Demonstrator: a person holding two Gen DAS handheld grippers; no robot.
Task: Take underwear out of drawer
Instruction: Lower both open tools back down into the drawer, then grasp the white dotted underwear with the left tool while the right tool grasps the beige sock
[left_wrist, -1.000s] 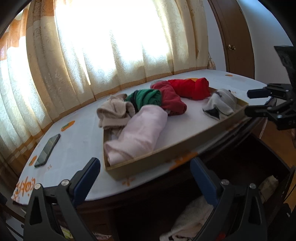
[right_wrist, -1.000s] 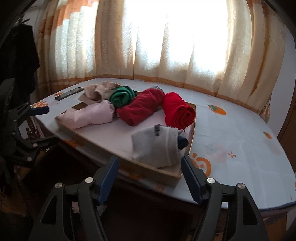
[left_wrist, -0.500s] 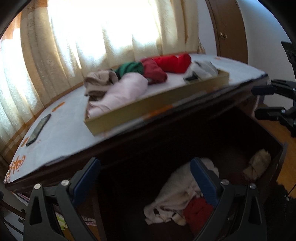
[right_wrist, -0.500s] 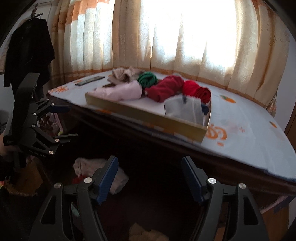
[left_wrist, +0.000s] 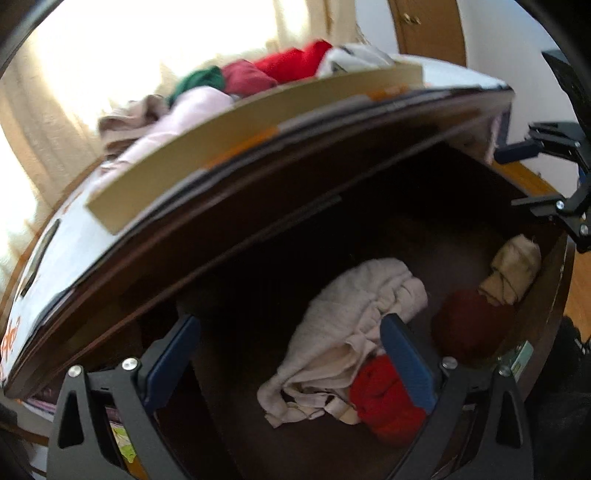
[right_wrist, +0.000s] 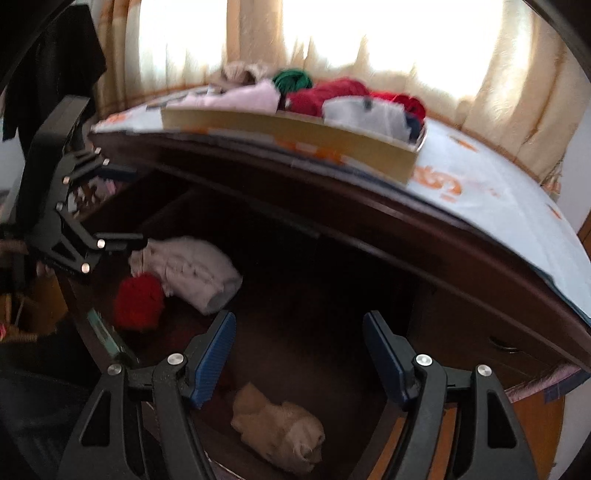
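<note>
The dark wooden drawer is open below the table. In it lie a pale grey-white garment, a bright red roll, a dark red roll and a beige roll. My left gripper is open and empty, just above the pale garment. My right gripper is open and empty over the drawer, above the beige roll. The pale garment and red roll lie at its far left. Each gripper shows in the other's view.
A cardboard tray with several rolled garments stands on the table top above the drawer. The table edge overhangs the drawer. Curtains hang behind. A phone lies at the table's left.
Both grippers have dropped from table height down toward the open drawer. The garments inside have come into close view. Both stay open and empty.
</note>
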